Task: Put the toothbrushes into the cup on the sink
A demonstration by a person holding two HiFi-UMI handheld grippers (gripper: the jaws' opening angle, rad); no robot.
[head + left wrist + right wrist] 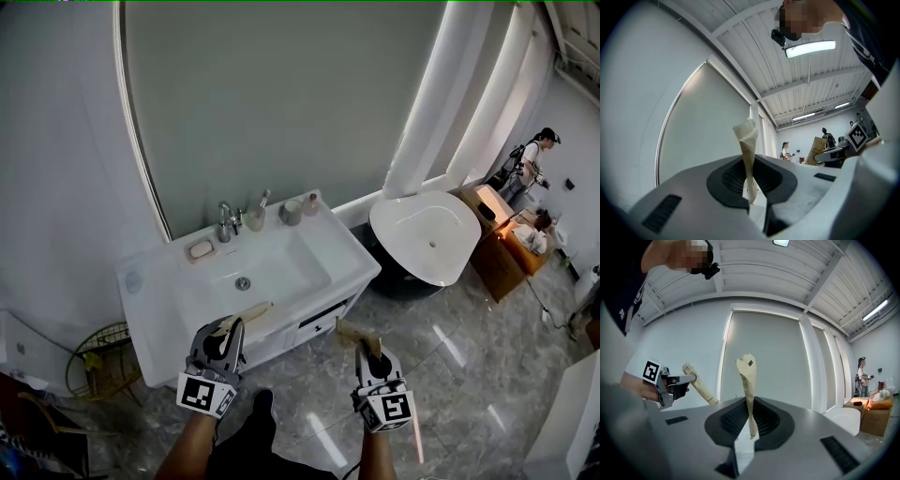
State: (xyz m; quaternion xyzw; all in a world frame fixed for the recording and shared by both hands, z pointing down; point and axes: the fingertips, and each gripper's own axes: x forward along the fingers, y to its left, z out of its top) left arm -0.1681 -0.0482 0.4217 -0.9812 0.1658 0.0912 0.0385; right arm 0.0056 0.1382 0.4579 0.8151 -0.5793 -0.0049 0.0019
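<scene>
So, your left gripper (228, 330) was clamped on a paper-wrapped toothbrush (251, 314), your right gripper (371, 352) on a second toothbrush (356, 335), both before the sink (361, 267), well apart from the cup (255, 220) at its back edge.

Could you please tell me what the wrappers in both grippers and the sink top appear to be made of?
Wrapper in the left gripper: matte tan paper, probably kraft; creased, twisted, zigzag-cut end.
Wrapper in the right gripper: same matte, creased tan paper.
Sink top: smooth white with a slight sheen, likely glazed ceramic, though a resin could look alike.
</scene>
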